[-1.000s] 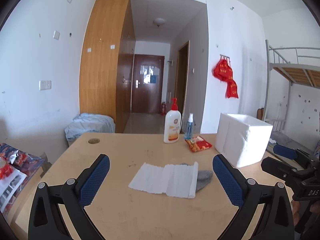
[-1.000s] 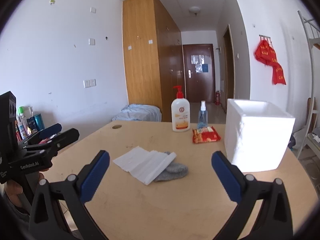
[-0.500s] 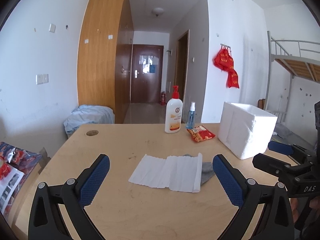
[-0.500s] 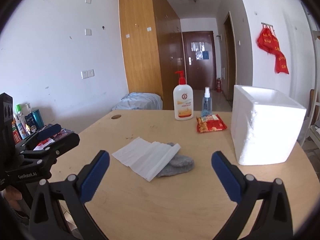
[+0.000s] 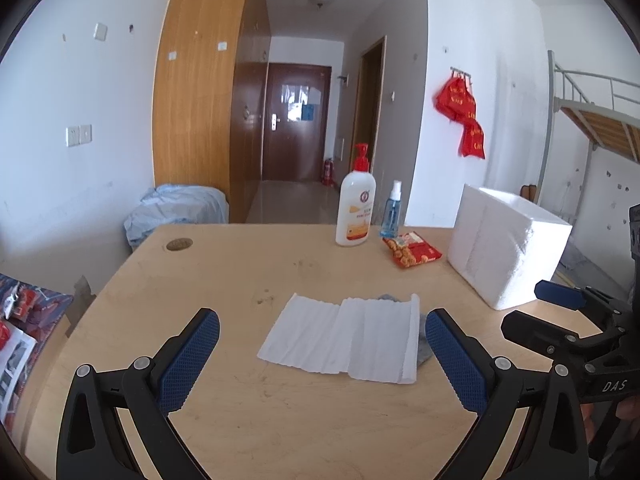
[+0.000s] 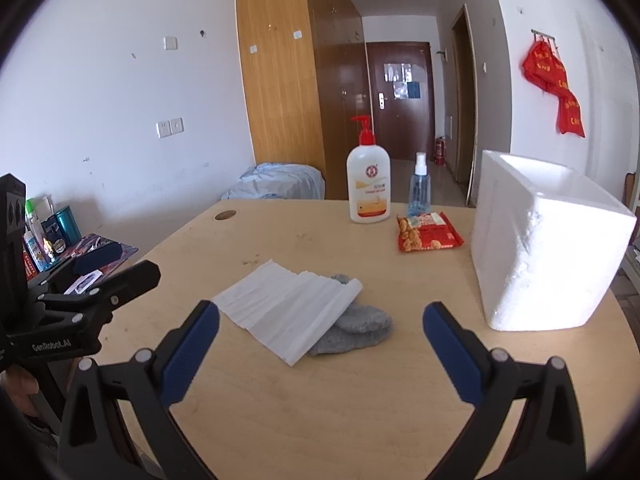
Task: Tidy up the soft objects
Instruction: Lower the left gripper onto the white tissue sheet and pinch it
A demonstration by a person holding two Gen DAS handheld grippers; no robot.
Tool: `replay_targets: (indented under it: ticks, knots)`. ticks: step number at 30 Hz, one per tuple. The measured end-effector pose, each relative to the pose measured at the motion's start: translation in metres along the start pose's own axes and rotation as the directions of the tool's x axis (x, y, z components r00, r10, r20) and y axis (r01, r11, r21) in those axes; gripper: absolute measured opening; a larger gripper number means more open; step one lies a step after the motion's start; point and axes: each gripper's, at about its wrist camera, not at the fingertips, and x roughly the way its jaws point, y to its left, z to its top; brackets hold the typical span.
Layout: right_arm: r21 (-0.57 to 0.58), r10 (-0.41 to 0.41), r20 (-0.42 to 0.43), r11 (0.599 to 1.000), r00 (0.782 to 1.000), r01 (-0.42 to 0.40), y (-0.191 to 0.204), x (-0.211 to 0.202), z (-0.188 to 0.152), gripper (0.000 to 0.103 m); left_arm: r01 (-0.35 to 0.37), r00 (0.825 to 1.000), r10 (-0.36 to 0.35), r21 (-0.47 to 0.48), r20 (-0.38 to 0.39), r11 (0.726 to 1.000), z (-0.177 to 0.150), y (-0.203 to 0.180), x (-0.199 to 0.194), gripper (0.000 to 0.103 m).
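Observation:
A white pleated tissue sheet point(image 5: 344, 338) lies flat on the wooden table point(image 5: 240, 272), partly covering a grey sock point(image 6: 356, 326). In the left wrist view only a sliver of the sock point(image 5: 423, 346) shows at the tissue's right edge. My left gripper point(image 5: 322, 354) is open and empty, above the table just in front of the tissue. My right gripper point(image 6: 320, 344) is open and empty, in front of the sock. Each gripper shows in the other's view: the right one point(image 5: 556, 312) at right, the left one point(image 6: 108, 270) at left.
A white foam box point(image 6: 548, 240) stands at the table's right. A lotion pump bottle point(image 6: 368, 188), a small spray bottle point(image 6: 419, 190) and a red snack packet point(image 6: 428, 232) sit at the back. Bottles and packets point(image 6: 48, 232) sit past the left edge.
Both grippers have moved forward and tilted down toward the tissue and sock, which now look larger and nearer. Both stay open. Nothing on the table has moved.

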Motion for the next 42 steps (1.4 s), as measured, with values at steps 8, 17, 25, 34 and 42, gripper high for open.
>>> replay_targets:
  ticks: [8, 17, 25, 34, 42]
  knots:
    - [0.005, -0.004, -0.085, 1.000, 0.996, 0.005, -0.007, 0.027, -0.002, 0.103, 0.003, 0.997, -0.004, -0.010, -0.078, 1.000, 0.001, 0.003, 0.029, 0.103]
    - [0.015, 0.011, -0.145, 1.000, 0.989, -0.009, -0.016, 0.054, 0.001, 0.103, 0.037, 0.977, -0.042, -0.027, -0.209, 0.999, -0.004, 0.006, 0.076, 0.103]
    - [0.032, 0.029, -0.190, 0.999, 0.981, -0.024, -0.026, 0.073, 0.000, 0.103, 0.078, 0.953, -0.077, -0.007, -0.294, 0.997, -0.008, -0.001, 0.111, 0.103]
    - [0.045, 0.042, -0.205, 0.998, 0.978, -0.033, -0.033, 0.085, 0.000, 0.103, 0.093, 0.918, -0.101, -0.040, -0.384, 0.995, -0.015, -0.001, 0.145, 0.101]
    - [0.055, 0.042, -0.207, 0.998, 0.977, -0.031, -0.037, 0.087, 0.001, 0.103, 0.085, 0.894, -0.087, -0.025, -0.440, 0.996, -0.021, -0.006, 0.158, 0.098]
